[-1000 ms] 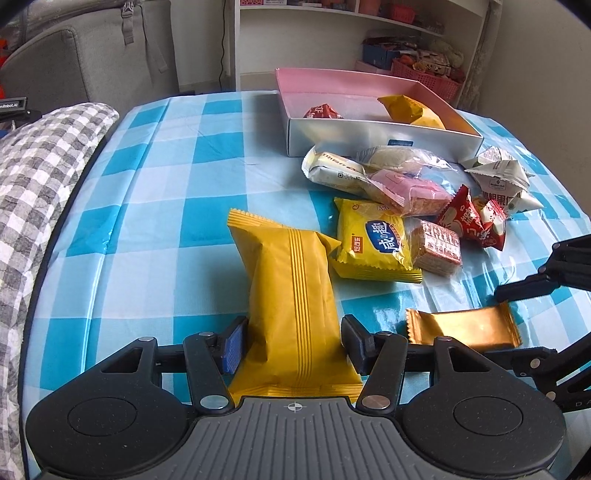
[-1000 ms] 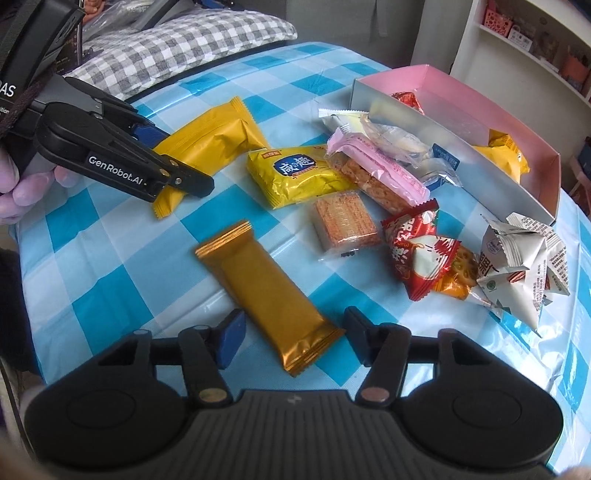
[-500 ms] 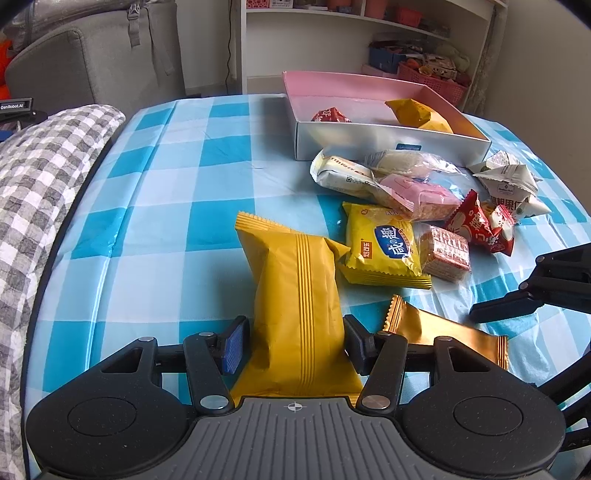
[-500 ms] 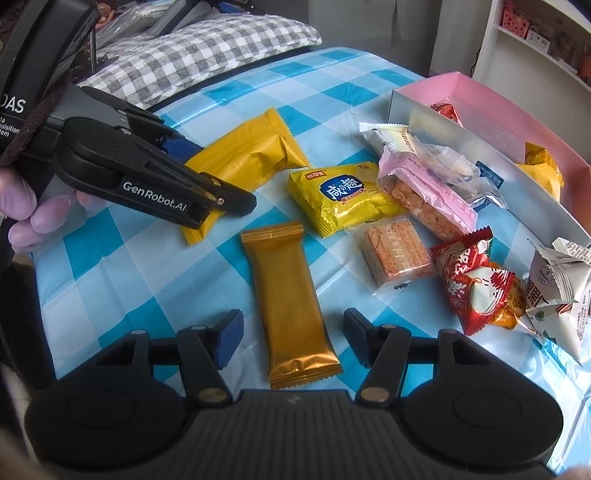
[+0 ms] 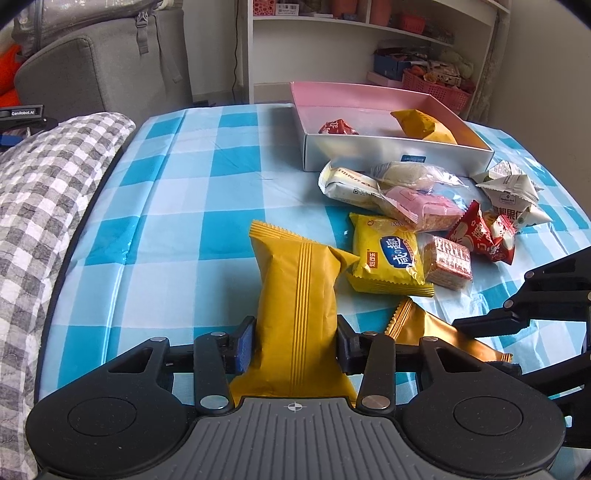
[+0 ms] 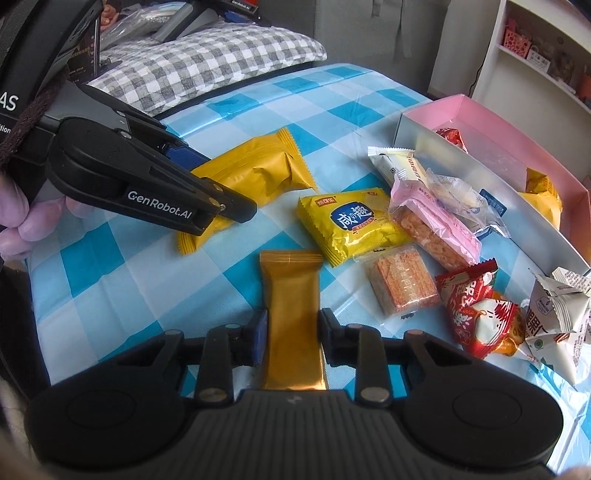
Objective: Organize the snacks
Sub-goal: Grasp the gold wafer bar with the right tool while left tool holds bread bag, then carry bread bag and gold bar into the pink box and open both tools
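My left gripper [image 5: 294, 341] is shut on a yellow snack bag [image 5: 297, 295], which also shows in the right wrist view [image 6: 255, 170]. My right gripper [image 6: 291, 334] is shut on a gold wafer bar [image 6: 291, 317], also seen in the left wrist view [image 5: 436, 332]. A pink-lined box [image 5: 369, 96] at the far side of the table holds a red packet [image 5: 337, 128] and a yellow bag [image 5: 421, 123]. Several loose snacks lie in front of it, among them a yellow biscuit pack [image 5: 386, 258].
A blue checked tablecloth [image 5: 184, 206] covers the table. A grey checked cushion [image 5: 40, 192] lies along its left edge. White triangular packs [image 5: 513, 192] and red packets [image 5: 480, 236] lie at the right. Shelves [image 5: 369, 33] and a grey chair [image 5: 99, 66] stand behind.
My right gripper has closed in on the gold bar and shut on it. My left gripper has tightened on the yellow bag and lifted it slightly.
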`<action>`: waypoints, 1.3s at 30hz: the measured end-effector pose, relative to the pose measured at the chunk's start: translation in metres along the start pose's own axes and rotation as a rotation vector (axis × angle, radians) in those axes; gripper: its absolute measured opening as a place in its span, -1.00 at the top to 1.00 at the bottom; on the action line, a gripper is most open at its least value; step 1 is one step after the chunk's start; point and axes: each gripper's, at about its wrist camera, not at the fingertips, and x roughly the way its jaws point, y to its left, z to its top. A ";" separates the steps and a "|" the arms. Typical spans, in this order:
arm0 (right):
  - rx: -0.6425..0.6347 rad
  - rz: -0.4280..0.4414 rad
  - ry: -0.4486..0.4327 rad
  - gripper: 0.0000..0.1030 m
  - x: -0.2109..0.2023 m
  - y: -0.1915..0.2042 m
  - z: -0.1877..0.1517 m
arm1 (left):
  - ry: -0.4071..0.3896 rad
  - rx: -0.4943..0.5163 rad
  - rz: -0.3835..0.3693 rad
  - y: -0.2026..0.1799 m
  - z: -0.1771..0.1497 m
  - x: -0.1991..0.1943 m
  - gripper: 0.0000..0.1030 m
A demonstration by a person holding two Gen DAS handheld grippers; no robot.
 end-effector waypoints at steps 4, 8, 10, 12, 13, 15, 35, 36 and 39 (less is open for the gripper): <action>0.003 0.000 -0.012 0.48 -0.006 0.000 0.002 | -0.012 0.000 0.004 0.000 0.004 -0.005 0.23; 0.013 -0.002 -0.035 0.48 -0.015 -0.002 0.005 | -0.025 0.005 0.001 -0.001 0.007 -0.012 0.24; 0.024 -0.001 -0.053 0.48 -0.020 -0.003 0.007 | -0.029 -0.001 -0.006 -0.001 0.010 -0.015 0.24; 0.035 -0.014 -0.070 0.48 -0.025 -0.007 0.009 | -0.037 -0.002 -0.012 -0.001 0.013 -0.017 0.25; 0.043 -0.018 -0.077 0.48 -0.026 -0.009 0.010 | -0.041 -0.002 -0.013 -0.002 0.014 -0.019 0.25; 0.062 -0.029 -0.088 0.48 -0.029 -0.013 0.012 | -0.047 -0.005 -0.015 -0.002 0.018 -0.020 0.25; 0.368 -0.192 -0.204 0.48 -0.052 -0.115 0.038 | -0.120 -0.038 -0.059 -0.030 0.092 -0.010 0.25; 0.387 -0.199 -0.205 0.48 -0.051 -0.121 0.039 | -0.121 -0.037 -0.061 -0.032 0.098 -0.006 0.25; 0.431 -0.229 -0.201 0.48 -0.049 -0.140 0.039 | -0.117 -0.037 -0.075 -0.039 0.116 0.008 0.25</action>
